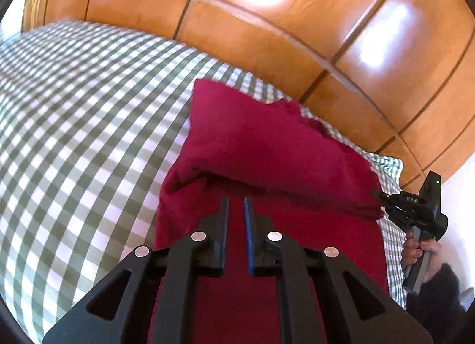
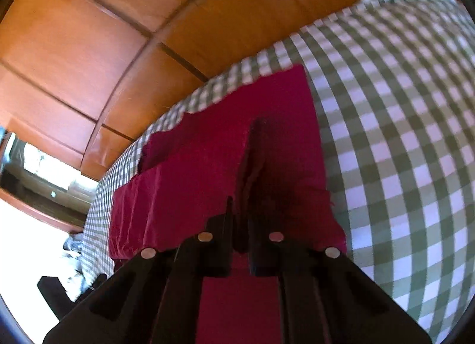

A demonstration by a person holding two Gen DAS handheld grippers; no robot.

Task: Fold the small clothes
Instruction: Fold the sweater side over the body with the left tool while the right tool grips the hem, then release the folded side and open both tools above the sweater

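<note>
1. Two grippers work one red garment (image 1: pixel 267 148), which lies on the checked cloth (image 1: pixel 74 112) near its edge by the wooden floor (image 1: pixel 297 32).
2. Left gripper (image 1: pixel 236 204): jaws a narrow gap apart, hovering over the garment, nothing between them.
3. Right gripper (image 2: pixel 240 210): jaws closed on a raised fold of the garment.
4. Step, prob.: mid-fold, flap lifted w/ right.
5. Next: carry flap across the garment, lay flat; left pins or smooths.
</note>
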